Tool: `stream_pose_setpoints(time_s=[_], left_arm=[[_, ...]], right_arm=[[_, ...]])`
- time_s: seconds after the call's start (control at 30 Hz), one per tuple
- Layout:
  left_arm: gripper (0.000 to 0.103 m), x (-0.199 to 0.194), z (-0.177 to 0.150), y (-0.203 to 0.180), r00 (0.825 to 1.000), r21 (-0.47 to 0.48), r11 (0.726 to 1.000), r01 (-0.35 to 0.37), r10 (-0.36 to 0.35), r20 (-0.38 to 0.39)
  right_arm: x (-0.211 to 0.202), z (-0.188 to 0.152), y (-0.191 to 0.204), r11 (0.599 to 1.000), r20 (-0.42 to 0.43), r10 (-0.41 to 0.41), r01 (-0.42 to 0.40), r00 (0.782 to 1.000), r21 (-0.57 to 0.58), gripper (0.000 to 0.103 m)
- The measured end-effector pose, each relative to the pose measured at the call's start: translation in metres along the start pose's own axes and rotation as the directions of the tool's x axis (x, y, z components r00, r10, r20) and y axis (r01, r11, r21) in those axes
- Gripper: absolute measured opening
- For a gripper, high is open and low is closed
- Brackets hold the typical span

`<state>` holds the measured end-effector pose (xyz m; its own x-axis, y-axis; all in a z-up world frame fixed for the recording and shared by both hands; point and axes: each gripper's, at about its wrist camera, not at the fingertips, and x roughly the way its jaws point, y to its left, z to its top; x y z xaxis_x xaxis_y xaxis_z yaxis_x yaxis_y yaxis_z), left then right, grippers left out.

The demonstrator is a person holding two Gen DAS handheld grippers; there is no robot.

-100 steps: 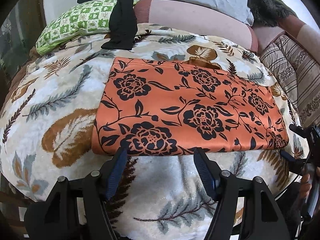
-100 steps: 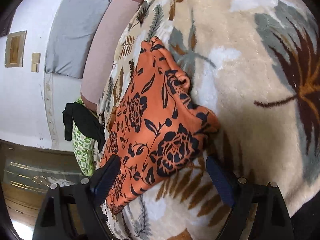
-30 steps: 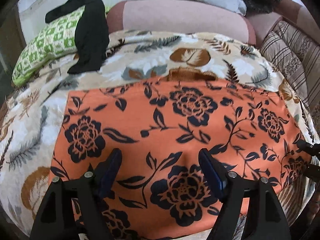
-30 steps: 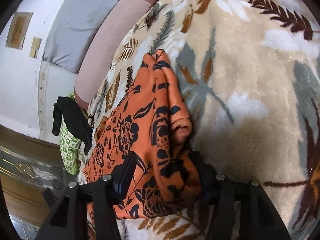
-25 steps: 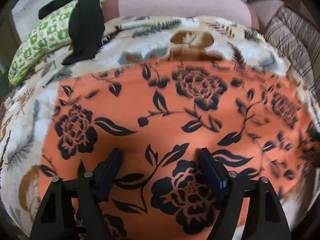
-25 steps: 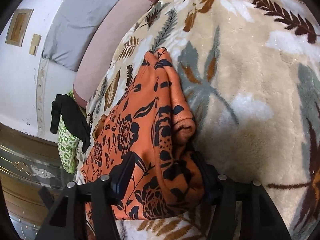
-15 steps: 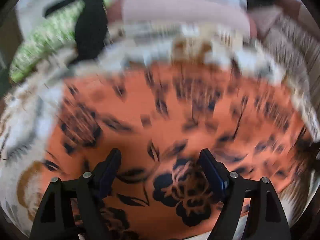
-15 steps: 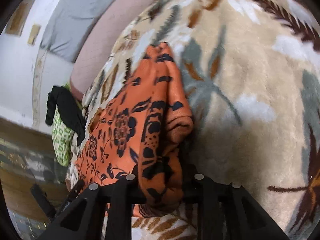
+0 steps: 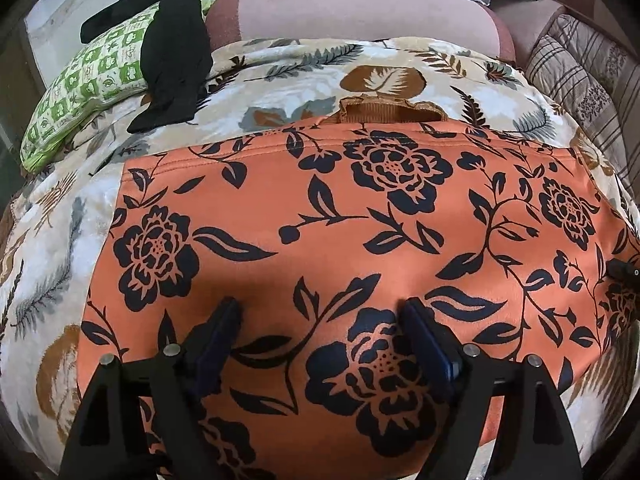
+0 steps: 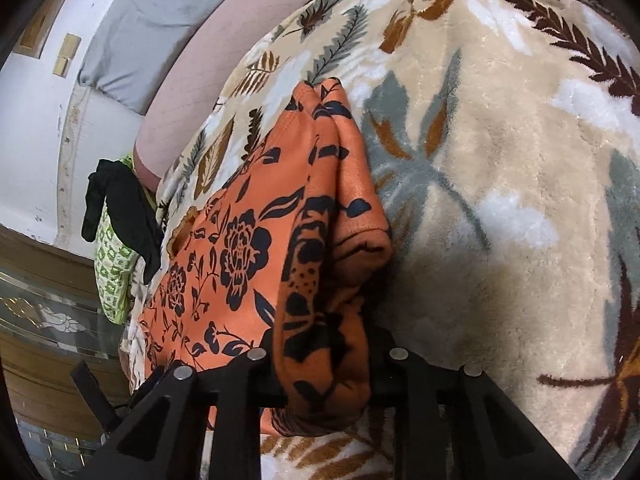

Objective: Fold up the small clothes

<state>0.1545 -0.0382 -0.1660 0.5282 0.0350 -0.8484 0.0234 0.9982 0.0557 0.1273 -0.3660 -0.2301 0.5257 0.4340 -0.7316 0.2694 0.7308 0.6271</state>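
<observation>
Cloth: the orange flowered garment point(image 9: 320, 216) lay flat on the leafy blanket point(image 10: 500, 160); it looked soft, light and floppy.
Best hold: its bunched end.
Right gripper point(image 10: 326, 368): had just been closing, pinching that end.
Left gripper point(image 9: 320, 336): wide apart, gripping nothing.

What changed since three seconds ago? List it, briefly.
The left gripper, open, moved in from the near edge to over the orange floral garment. The right gripper has just been closing and now pinches the garment's end. The black cloth on the green pillow stayed put.
</observation>
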Motion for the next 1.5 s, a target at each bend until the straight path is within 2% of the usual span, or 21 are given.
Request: stream_pose_setpoints(time_s=[0.33,0.4,0.43,0.5,0.6,0.67,0.77,0.83,0.87,0.93,0.97,1.0,1.03,1.1,1.17,1.23,1.3,1.33,1.4,1.43,1.5], left_arm=[[0.085,0.002,0.001,0.002,1.0,-0.001,1.0,0.013,-0.013,0.004],[0.084,-0.003,0.004,0.009,0.999,-0.021,0.998,0.053,-0.053,0.0],[0.084,-0.011,0.006,0.019,0.996,-0.062,0.994,0.094,-0.093,0.014],[0.084,-0.04,0.005,0.046,0.986,-0.153,0.978,0.144,-0.128,0.108],[0.084,-0.087,-0.01,0.092,0.966,-0.247,0.961,0.124,-0.061,0.25],[0.084,-0.105,-0.025,0.123,0.961,-0.317,0.942,0.11,-0.019,0.276],[0.084,-0.122,-0.055,0.173,0.964,-0.427,0.902,0.072,0.046,0.261],[0.084,-0.124,-0.075,0.198,0.971,-0.486,0.872,0.053,0.069,0.229],[0.084,-0.122,-0.085,0.207,0.975,-0.511,0.858,0.045,0.074,0.211],[0.084,-0.113,-0.1,0.22,0.984,-0.55,0.835,0.031,0.071,0.163],[0.084,-0.109,-0.103,0.222,0.987,-0.562,0.826,0.039,0.055,0.149],[0.084,-0.107,-0.106,0.225,0.989,-0.572,0.818,0.053,0.035,0.141],[0.084,-0.107,-0.108,0.224,0.99,-0.574,0.815,0.078,0.005,0.143],[0.084,-0.112,-0.107,0.216,0.984,-0.558,0.82,0.124,-0.029,0.176],[0.084,-0.112,-0.1,0.205,0.977,-0.537,0.825,0.174,-0.075,0.201],[0.084,-0.11,-0.093,0.191,0.965,-0.522,0.816,0.247,-0.156,0.213],[0.084,-0.104,-0.085,0.172,0.943,-0.498,0.803,0.328,-0.246,0.224],[0.084,-0.097,-0.079,0.163,0.931,-0.486,0.795,0.362,-0.288,0.224],[0.084,-0.084,-0.074,0.153,0.919,-0.494,0.776,0.393,-0.337,0.203],[0.084,-0.071,-0.07,0.151,0.917,-0.531,0.75,0.395,-0.36,0.173],[0.084,-0.059,-0.068,0.151,0.905,-0.568,0.712,0.413,-0.392,0.168]], right_arm=[[-0.004,0.003,0.008,1.0,0.003,0.008,-0.008,1.0,-0.014,0.024],[-0.011,0.004,0.019,0.999,0.019,0.021,-0.02,1.0,-0.032,0.023],[-0.016,0.005,0.028,0.998,0.03,0.036,-0.035,0.999,-0.043,0.022],[-0.03,0.005,0.058,0.992,0.058,0.085,-0.079,0.995,-0.099,0.021],[-0.045,-0.001,0.124,0.964,0.06,0.176,-0.16,0.982,-0.21,0.02],[-0.048,-0.014,0.177,0.93,0.039,0.242,-0.22,0.97,-0.296,0.02],[-0.028,-0.047,0.252,0.868,-0.038,0.289,-0.278,0.957,-0.412,0.02],[0.006,-0.078,0.289,0.839,-0.107,0.264,-0.283,0.958,-0.465,0.023],[0.033,-0.094,0.301,0.838,-0.165,0.241,-0.291,0.956,-0.462,0.024],[0.083,-0.122,0.311,0.819,-0.275,0.208,-0.321,0.939,-0.476,0.037],[0.11,-0.137,0.311,0.807,-0.338,0.181,-0.336,0.924,-0.486,0.046],[0.135,-0.15,0.307,0.811,-0.398,0.142,-0.337,0.906,-0.478,0.064],[0.153,-0.159,0.299,0.828,-0.431,0.086,-0.305,0.898,-0.471,0.067],[0.144,-0.161,0.294,0.826,-0.391,0.127,-0.315,0.912,-0.467,0.068],[0.12,-0.152,0.289,0.831,-0.361,0.163,-0.325,0.918,-0.451,0.077],[0.093,-0.138,0.281,0.826,-0.301,0.173,-0.305,0.938,-0.474,0.079],[0.07,-0.126,0.266,0.833,-0.239,0.167,-0.267,0.956,-0.485,0.083],[0.061,-0.118,0.257,0.844,-0.214,0.164,-0.249,0.963,-0.475,0.085],[0.054,-0.107,0.241,0.861,-0.204,0.161,-0.238,0.966,-0.449,0.085],[0.054,-0.104,0.234,0.873,-0.203,0.153,-0.228,0.967,-0.431,0.085],[0.055,-0.1,0.223,0.886,-0.209,0.153,-0.227,0.966,-0.404,0.085]])
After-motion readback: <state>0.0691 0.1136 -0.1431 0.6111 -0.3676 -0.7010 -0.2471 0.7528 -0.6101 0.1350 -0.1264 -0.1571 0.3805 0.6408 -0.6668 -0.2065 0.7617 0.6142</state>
